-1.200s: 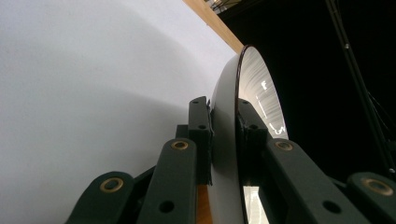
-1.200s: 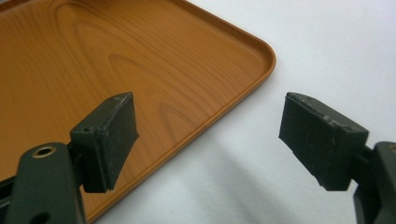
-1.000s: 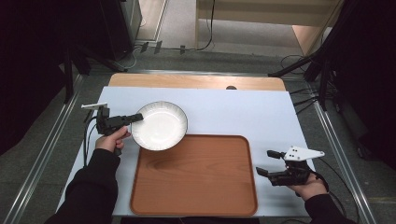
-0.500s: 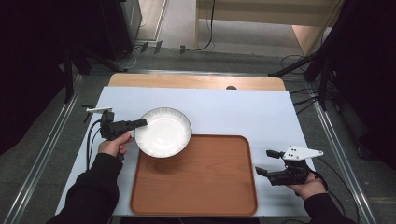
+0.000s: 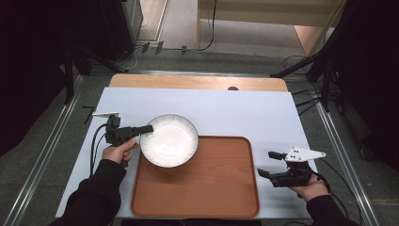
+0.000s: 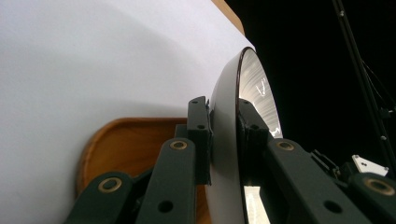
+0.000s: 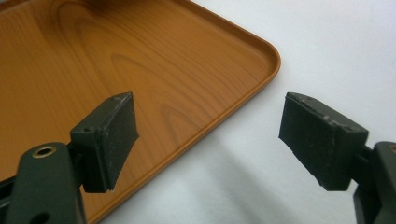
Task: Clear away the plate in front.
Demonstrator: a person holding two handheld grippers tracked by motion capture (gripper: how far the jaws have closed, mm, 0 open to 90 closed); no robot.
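Note:
A white bowl hangs over the top left corner of the brown wooden tray. My left gripper is shut on the bowl's left rim. In the left gripper view its two pads pinch the bowl's wall from both sides, with the tray below. My right gripper rests open on the white table just right of the tray, its jaws pointing left. In the right gripper view the pads stand wide apart over the tray's corner, with nothing between them.
The white sheet covers the table, with a wooden strip along its far edge. Cables trail from both grippers. Dark floor and stands surround the table.
My left gripper has carried the bowl to the right and toward me, so it now overlaps the tray's corner. The right gripper has stayed in place.

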